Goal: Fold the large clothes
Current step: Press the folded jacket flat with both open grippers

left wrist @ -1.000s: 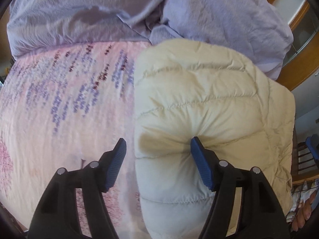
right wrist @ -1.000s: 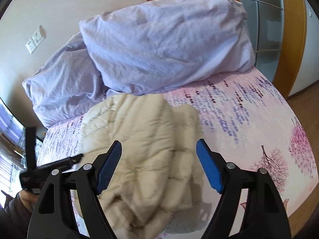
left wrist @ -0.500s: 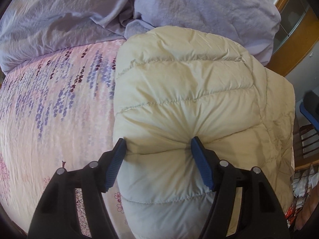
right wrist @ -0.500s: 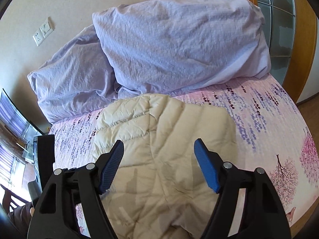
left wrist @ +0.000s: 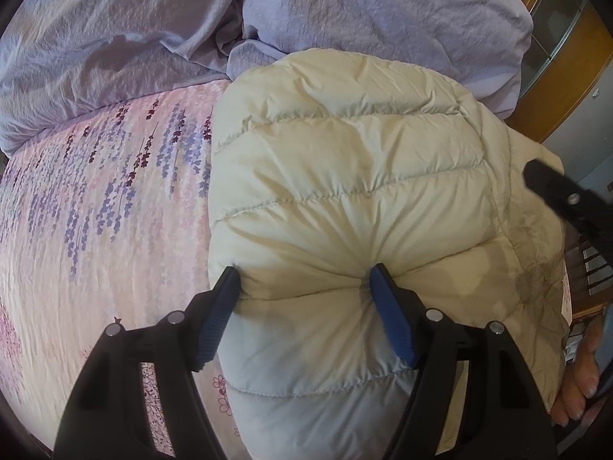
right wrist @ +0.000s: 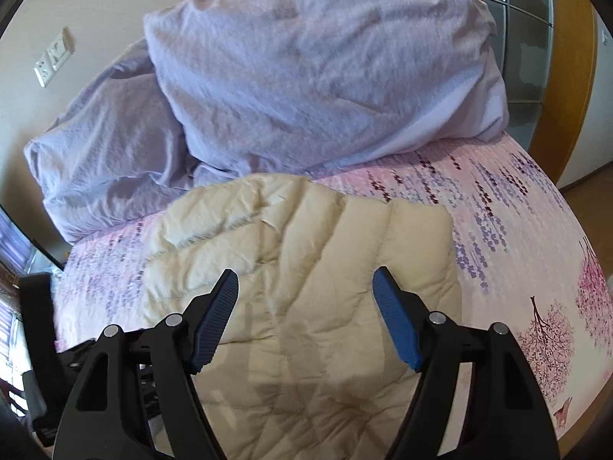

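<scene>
A cream quilted puffer jacket lies folded on the pink floral bedsheet. My left gripper is open wide, its blue fingers pressed into the jacket's near left part, puckering the fabric between them. My right gripper is open and empty, hovering just above the jacket without touching it. The right gripper's black body shows at the right edge of the left wrist view.
Lavender pillows and a duvet are piled at the head of the bed, touching the jacket's far edge. A wall socket, wooden frame with glass panels, and a chair beside the bed. A hand shows at right.
The jacket has been laid flat and smoothed on the bed. My left gripper has slid right so both fingers press on the jacket. My right gripper has let go and drawn back above it.
</scene>
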The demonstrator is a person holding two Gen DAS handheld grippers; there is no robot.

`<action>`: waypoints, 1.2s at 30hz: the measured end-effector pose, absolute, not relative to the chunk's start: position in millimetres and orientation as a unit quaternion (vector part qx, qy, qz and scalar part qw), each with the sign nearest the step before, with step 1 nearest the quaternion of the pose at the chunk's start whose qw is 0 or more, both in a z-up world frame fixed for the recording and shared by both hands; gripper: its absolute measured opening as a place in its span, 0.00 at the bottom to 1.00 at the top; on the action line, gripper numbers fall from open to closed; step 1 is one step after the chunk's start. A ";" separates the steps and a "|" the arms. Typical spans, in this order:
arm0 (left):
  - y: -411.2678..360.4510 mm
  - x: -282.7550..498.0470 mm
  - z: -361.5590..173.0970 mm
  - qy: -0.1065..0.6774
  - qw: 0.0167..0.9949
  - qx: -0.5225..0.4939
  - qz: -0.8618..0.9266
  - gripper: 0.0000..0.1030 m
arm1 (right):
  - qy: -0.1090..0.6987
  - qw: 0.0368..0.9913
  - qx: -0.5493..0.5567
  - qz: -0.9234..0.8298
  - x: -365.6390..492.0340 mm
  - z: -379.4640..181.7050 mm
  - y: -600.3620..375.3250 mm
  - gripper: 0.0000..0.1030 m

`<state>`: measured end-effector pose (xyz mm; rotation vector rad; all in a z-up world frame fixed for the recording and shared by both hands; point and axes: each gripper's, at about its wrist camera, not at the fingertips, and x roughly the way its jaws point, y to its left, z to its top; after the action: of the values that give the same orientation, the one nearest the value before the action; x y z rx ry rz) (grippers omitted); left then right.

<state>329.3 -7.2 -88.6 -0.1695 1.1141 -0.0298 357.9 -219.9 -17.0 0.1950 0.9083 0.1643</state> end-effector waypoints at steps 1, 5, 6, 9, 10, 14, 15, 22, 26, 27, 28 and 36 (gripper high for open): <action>-7.7 329.0 -88.3 0.527 0.846 -0.079 -0.015 0.70 | 0.440 0.889 0.095 0.076 358.6 -20.5 -222.1 0.72; -7.8 328.8 -83.7 0.519 0.851 -0.078 -0.020 0.71 | 0.451 0.885 0.099 0.065 359.5 -38.9 -233.0 0.71; -8.3 329.3 -81.2 0.516 0.853 -0.076 -0.021 0.71 | 0.451 0.885 0.097 0.061 358.7 -43.0 -234.8 0.71; -11.2 330.7 -72.6 0.504 0.861 -0.063 -0.019 0.71 | 0.449 0.887 0.092 0.056 355.8 -52.5 -239.7 0.70; -12.3 331.6 -69.5 0.498 0.865 -0.059 -0.017 0.71 | 0.448 0.887 0.092 0.055 355.1 -54.4 -241.2 0.70; -16.7 338.1 -55.4 0.470 0.881 -0.044 -0.006 0.71 | 0.448 0.887 0.102 0.053 354.2 -64.2 -249.0 0.70; -16.8 341.2 -51.9 0.463 0.885 -0.044 0.000 0.73 | 0.447 0.887 0.103 0.052 354.6 -66.5 -250.5 0.70; -21.1 359.4 -51.1 0.444 0.895 -0.042 0.027 0.79 | 0.448 0.886 0.109 0.050 360.8 -77.0 -259.3 0.70; -29.9 365.4 -69.5 0.458 0.888 -0.035 0.026 0.80 | 0.449 0.885 0.113 0.052 364.6 -81.4 -263.3 0.70; -32.1 365.0 -73.4 0.460 0.887 -0.034 0.027 0.81 | 0.449 0.885 0.114 0.053 365.5 -82.6 -264.6 0.70; -34.3 364.4 -77.5 0.461 0.886 -0.033 0.028 0.82 | 0.450 0.884 0.114 0.054 365.3 -83.1 -265.1 0.70; -44.8 369.2 -102.2 0.470 0.882 -0.015 0.035 0.90 | 0.447 0.884 0.118 0.061 366.8 -89.1 -271.0 0.70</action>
<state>369.1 -44.8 -102.2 -0.0321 0.9798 0.0726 366.8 -271.0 -89.1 0.2464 0.9311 0.1259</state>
